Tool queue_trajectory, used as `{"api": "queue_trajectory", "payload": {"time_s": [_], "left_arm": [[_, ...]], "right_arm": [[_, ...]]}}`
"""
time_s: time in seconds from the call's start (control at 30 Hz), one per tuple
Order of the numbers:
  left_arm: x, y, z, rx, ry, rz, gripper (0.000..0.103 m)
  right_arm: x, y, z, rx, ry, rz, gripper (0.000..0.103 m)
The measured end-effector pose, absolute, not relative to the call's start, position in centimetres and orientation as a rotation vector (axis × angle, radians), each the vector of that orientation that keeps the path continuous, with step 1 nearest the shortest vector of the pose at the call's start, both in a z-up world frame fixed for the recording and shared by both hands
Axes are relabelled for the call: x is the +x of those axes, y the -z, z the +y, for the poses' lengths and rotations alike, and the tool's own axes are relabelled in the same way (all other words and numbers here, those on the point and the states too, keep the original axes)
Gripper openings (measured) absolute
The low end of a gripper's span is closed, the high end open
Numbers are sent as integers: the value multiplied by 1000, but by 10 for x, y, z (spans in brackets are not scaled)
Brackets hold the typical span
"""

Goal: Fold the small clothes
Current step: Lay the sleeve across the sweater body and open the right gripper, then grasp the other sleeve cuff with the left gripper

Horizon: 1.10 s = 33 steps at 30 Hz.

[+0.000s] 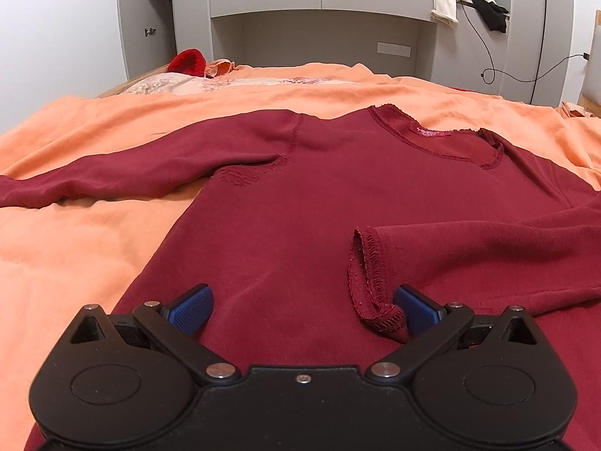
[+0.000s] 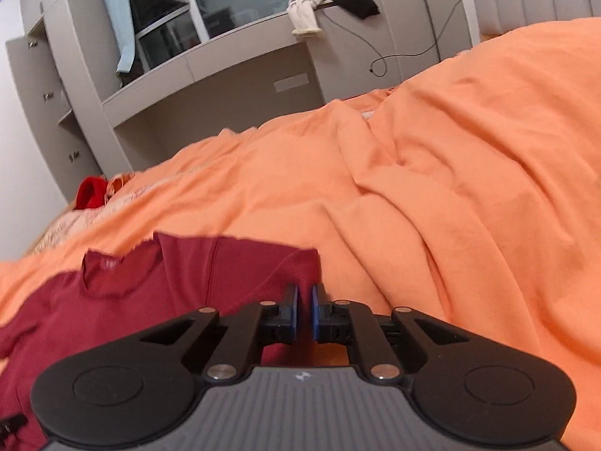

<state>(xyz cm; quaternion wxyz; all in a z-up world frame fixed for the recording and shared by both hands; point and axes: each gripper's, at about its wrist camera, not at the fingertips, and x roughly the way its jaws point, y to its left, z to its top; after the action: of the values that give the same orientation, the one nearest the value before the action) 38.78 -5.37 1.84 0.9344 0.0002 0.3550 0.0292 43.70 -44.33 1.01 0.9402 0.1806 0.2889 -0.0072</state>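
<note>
Maroon shirt [image 1: 300, 203] lies flat on the orange blanket [image 1: 75, 248], one sleeve [image 1: 469, 255] folded across. Left gripper [image 1: 304, 310] gapes wide beside the cuff; right gripper [image 2: 304, 310] pinches the shoulder edge, likely to fold it.

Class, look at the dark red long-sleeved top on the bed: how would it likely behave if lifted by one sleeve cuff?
The dark red top looks soft and thin, so it would probably droop. Its cuff already curls over, suggesting floppy knit. It lies flat over the orange bedcover, so it likely drags rather than slides freely.
</note>
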Motion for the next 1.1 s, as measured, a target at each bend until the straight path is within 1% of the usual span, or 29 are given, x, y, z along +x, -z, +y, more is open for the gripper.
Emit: {"api": "queue_trajectory", "payload": {"time_s": [0.03,0.1,0.13,0.17,0.2,0.23,0.27,0.3,0.37,0.4,0.47,0.5,0.53,0.57,0.6,0.67,0.8,0.83,0.9,0.93,1.0,1.03,1.1], "left_arm": [[387,-19,-53,-2,-56,725,103],[383,-22,-49,-30,-41,712,103],[381,-24,-47,-51,-30,703,103],[379,-26,-43,-78,-16,692,103],[377,-29,-39,-106,-2,679,102],[376,-31,-36,-131,8,670,102],[374,-33,-33,-151,16,662,102],[373,-35,-31,-167,23,650,102],[370,-39,-30,-185,43,624,101],[369,-40,-30,-189,55,612,99],[367,-41,-32,-195,96,597,90],[367,-41,-33,-198,119,597,87],[367,-40,-35,-203,139,601,81],[367,-39,-36,-208,156,609,72],[369,-38,-37,-218,174,621,67],[369,-35,-39,-225,199,635,45],[370,-31,-47,-194,209,653,29],[371,-30,-48,-183,205,658,18],[373,-26,-50,-173,201,669,13],[372,-25,-50,-168,199,670,11],[370,-25,-53,-147,199,665,10],[368,-25,-55,-131,198,662,9],[365,-26,-57,-107,194,661,8]], "right_arm": [[437,-12,-444,367,14,593,18],[425,-15,-446,352,3,589,28],[417,-17,-447,328,-3,587,39],[411,-22,-443,296,-9,587,47],[401,-26,-440,262,-16,586,49],[390,-28,-438,223,-26,584,54],[379,-30,-436,189,-39,581,61],[370,-33,-433,159,-50,577,65],[349,-36,-426,99,-76,560,76],[341,-37,-421,72,-86,555,78],[328,-38,-409,15,-100,549,82],[323,-37,-403,-10,-103,546,82],[319,-35,-397,-38,-106,545,82],[318,-32,-391,-68,-108,545,82],[315,-29,-387,-99,-110,543,82],[315,-22,-377,-165,-112,540,76],[328,-9,-363,-246,-102,550,68],[332,-7,-359,-270,-80,549,66],[342,-2,-357,-309,-56,543,63],[346,0,-358,-322,-46,539,57],[352,2,-360,-323,-46,545,34],[355,1,-363,-303,-54,557,8],[355,-3,-372,-195,-65,564,7]]}}
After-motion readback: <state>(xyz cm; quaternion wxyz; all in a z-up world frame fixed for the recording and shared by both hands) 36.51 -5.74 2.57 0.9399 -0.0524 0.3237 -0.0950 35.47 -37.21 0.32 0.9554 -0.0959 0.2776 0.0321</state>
